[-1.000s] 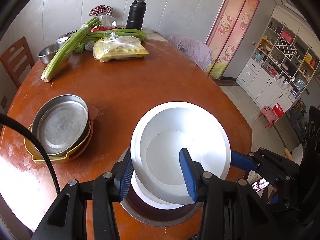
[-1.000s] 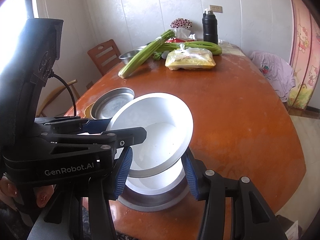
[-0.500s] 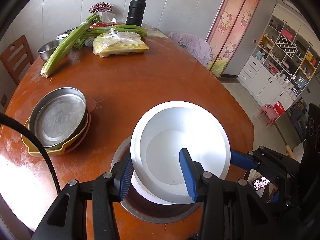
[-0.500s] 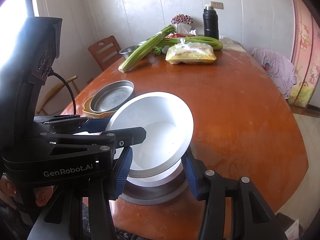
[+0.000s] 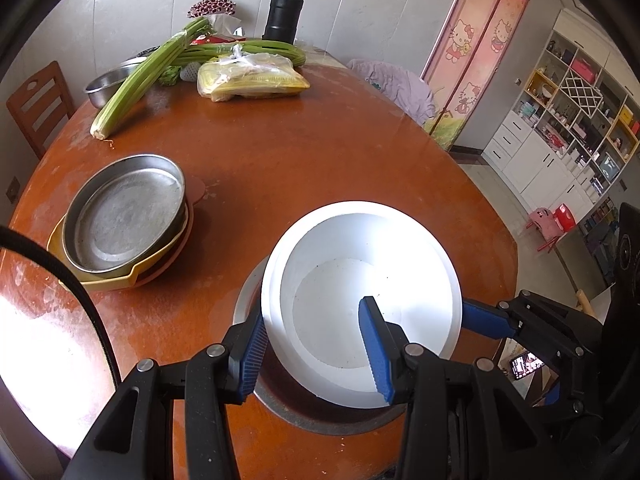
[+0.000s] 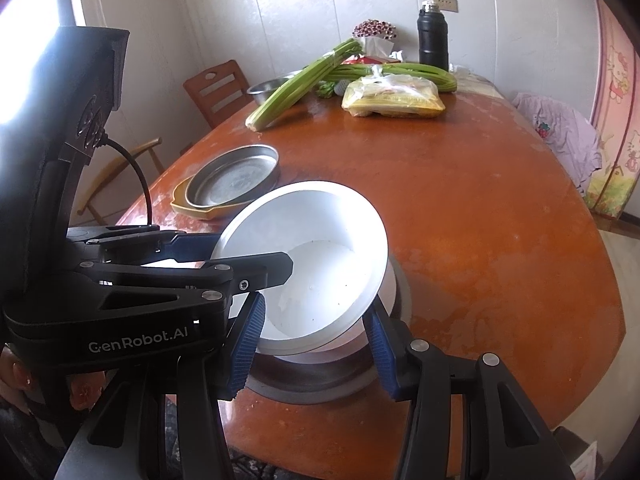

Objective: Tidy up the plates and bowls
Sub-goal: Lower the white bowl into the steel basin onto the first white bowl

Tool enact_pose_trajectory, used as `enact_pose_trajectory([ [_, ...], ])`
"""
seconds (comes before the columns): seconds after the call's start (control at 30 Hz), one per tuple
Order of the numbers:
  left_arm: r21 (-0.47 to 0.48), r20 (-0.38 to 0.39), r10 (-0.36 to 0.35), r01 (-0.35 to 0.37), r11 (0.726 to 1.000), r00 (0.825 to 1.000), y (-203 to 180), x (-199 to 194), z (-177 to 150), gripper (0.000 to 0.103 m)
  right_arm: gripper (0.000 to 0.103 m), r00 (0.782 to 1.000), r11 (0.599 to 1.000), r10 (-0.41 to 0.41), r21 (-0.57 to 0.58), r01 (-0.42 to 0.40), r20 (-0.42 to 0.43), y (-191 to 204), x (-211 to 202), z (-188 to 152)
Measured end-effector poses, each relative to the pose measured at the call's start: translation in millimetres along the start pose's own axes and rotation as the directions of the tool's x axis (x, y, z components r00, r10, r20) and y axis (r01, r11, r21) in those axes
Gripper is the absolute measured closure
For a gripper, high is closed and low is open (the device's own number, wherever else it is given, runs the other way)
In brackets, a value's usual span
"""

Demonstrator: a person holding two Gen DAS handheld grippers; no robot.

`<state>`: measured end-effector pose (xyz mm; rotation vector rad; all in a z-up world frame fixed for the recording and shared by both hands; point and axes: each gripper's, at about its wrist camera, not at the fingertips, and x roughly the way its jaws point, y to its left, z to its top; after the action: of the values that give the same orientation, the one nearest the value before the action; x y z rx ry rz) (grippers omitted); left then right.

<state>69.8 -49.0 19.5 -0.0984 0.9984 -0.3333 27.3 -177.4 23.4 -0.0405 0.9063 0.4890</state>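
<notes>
Together, both grippers pinch the white bowl's [image 5: 360,300] rim: left gripper [image 5: 316,354] and right gripper [image 6: 312,344] each partly closed across it, tilting it above 1 white bowl nested in a metal dish [image 5: 280,396], probably for stacking.

The table [image 5: 304,176] is showing a glossy reddish-brown lacquered top, worn pale and chalky toward its left edge. The white bowl [image 5: 360,280] is looking smooth and glazed, glaring brightly. Beneath it, a dull grey metal pan [image 6: 320,384] is showing a matt rim. Near the left edge, the steel dish [image 5: 124,216] is looking brushed and scuffed, sitting in a smooth yellow plastic-looking dish [image 5: 100,280]. At the far edge, crinkled clear plastic is wrapping the yellow packet [image 5: 252,78], and the black flask [image 5: 284,14] is looking matt. Ribbed blue pads [image 5: 374,348] are lining the black plastic fingers.
</notes>
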Motion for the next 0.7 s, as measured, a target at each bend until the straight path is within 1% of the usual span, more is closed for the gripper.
enact_pose_trajectory([
  [0.3, -0.002, -0.007, 0.012, -0.012, 1.0, 1.0, 3.8, 5.7, -3.5, 0.059, 0.051, 1.0, 1.0, -0.002, -0.017, 0.002, -0.012, 3.3, 4.8, -2.1],
  [0.7, 0.004, -0.022, 0.033, -0.033, 0.999, 0.999, 1.0, 14.9, -5.9, 0.059, 0.051, 0.998, 0.998, -0.049, -0.046, 0.047, -0.029, 4.3, 13.9, -3.6],
])
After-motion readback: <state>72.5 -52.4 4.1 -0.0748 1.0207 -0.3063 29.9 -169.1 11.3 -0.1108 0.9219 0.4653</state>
